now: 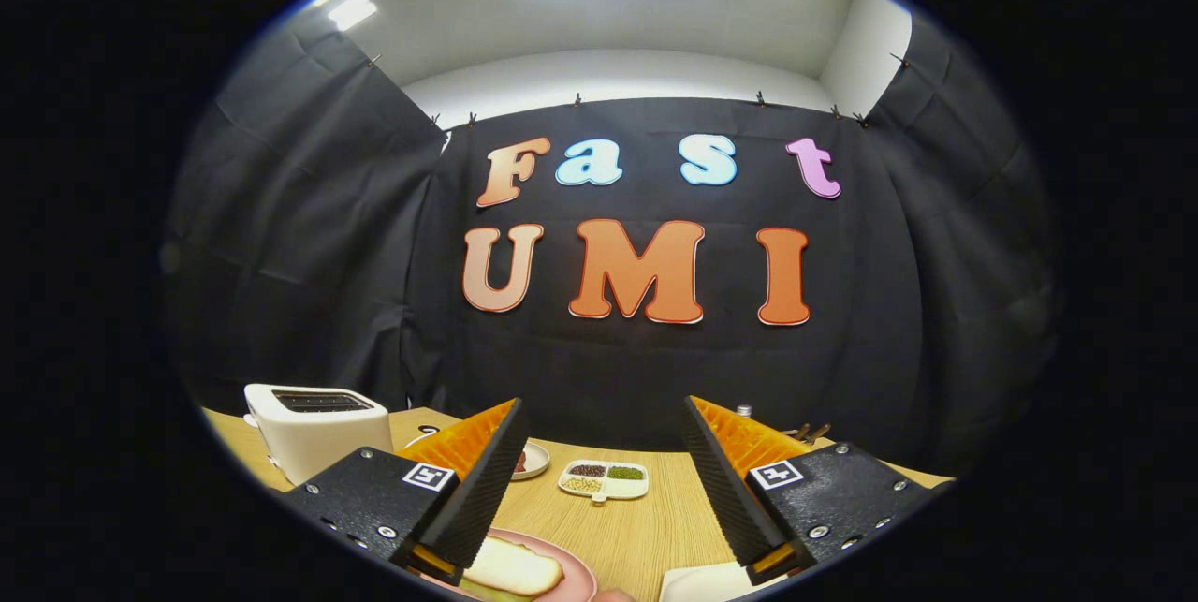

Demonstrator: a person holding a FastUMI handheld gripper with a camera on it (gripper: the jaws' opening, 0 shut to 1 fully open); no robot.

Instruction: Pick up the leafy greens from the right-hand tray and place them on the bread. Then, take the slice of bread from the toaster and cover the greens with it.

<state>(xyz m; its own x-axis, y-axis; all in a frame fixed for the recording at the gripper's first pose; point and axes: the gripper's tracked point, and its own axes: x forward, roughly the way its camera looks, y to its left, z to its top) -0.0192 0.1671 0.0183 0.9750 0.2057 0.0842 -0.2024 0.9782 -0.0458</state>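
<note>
Gripper view: the gripper hangs over a wooden table, jaws spread wide and grasping nothing. At six o'clock, between the fingers, a pink plate carries a slice of bread with green at its near edge. At twelve o'clock beyond sits a divided dish of dark, green and pale beans. A white toaster stands at ten o'clock; I cannot tell what its slots hold. A white tray lies at five o'clock.

Gripper held above the table, fingers spread wide with nothing between. Bread on a pink plate below the left finger. Toaster near the table's far left edge.
</note>
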